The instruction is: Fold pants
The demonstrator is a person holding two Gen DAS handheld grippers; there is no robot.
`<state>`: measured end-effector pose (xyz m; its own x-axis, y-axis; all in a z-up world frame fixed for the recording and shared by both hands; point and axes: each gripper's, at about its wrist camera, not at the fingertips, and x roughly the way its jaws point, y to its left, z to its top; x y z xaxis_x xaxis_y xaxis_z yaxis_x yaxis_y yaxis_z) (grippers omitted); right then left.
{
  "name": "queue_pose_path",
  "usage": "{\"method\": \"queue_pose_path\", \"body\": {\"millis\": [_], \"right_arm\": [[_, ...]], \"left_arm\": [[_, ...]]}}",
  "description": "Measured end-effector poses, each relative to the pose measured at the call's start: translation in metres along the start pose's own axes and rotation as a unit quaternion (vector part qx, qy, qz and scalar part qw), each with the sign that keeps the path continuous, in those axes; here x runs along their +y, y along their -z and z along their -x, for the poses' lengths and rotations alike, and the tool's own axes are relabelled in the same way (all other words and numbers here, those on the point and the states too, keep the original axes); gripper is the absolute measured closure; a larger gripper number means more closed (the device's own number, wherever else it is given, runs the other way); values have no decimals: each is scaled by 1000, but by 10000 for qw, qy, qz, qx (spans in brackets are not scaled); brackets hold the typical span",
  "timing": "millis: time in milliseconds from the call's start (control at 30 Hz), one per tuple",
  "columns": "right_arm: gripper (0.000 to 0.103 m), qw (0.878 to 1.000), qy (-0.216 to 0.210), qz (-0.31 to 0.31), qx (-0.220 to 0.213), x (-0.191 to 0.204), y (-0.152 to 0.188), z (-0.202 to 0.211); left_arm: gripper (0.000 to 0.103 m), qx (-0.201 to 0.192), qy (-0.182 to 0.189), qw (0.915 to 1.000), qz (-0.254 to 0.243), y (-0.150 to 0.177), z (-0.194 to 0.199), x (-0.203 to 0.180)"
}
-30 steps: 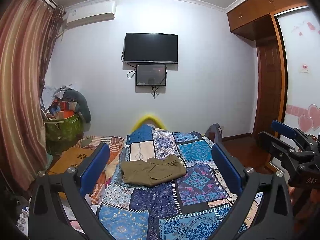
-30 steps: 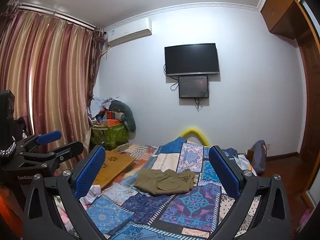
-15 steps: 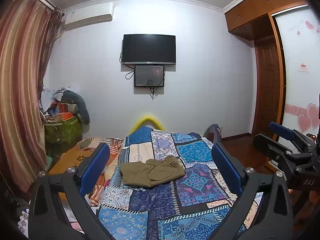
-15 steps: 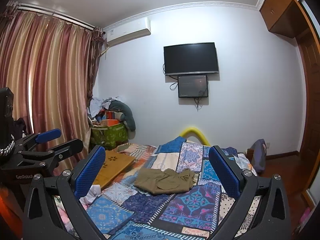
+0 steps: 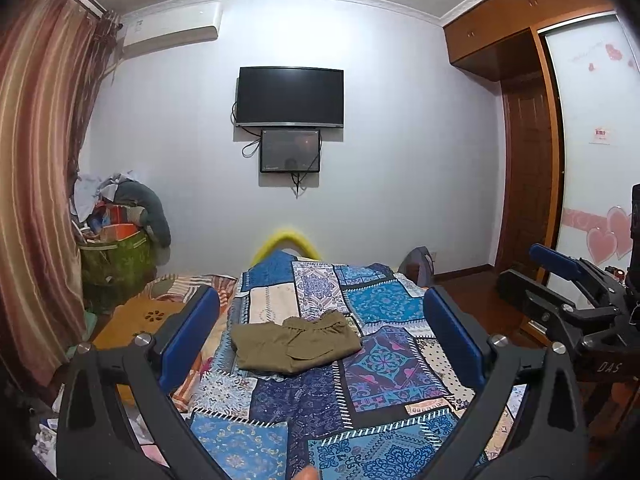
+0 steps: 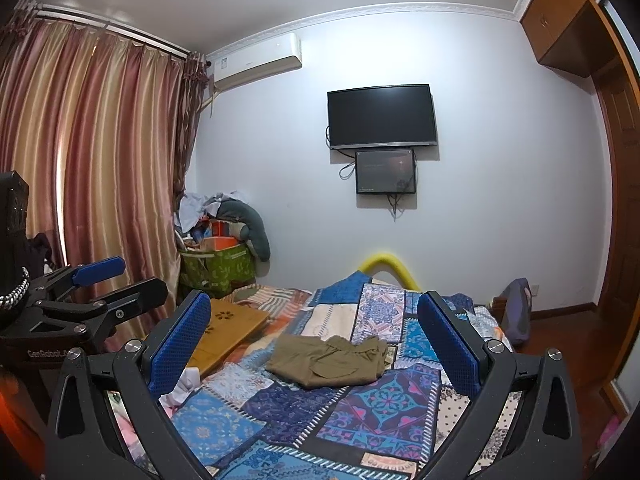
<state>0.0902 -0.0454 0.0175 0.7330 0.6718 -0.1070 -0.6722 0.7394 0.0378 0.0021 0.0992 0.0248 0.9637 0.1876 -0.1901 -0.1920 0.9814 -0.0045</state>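
Left gripper (image 5: 320,340) and right gripper (image 6: 314,344) held level, jaws spread wide.

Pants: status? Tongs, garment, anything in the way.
Left tongs open, empty. Right tongs open, empty. Olive pants bunched on patchwork quilt, untouched. Nothing in the way.

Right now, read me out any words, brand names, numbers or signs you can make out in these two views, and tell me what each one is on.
"DAS" on the black body of the right tongs, seen from the left wrist view.
"GenRobot.A", cut off after that, on the black body of the left tongs, seen from the right wrist view.
Red and white sticker on the wardrobe door: too small to read.
Label on the air conditioner: too blurred to read.
Small wall screen: its faint text is unreadable.
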Motion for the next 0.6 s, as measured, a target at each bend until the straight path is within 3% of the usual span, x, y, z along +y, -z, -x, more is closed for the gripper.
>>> {"method": "queue_pose_path", "body": {"millis": [600], "right_arm": [[0,10000,1,-51,47,-5,1,-3]], "left_arm": [[0,138,28,9999,70,4,-4,2]]}}
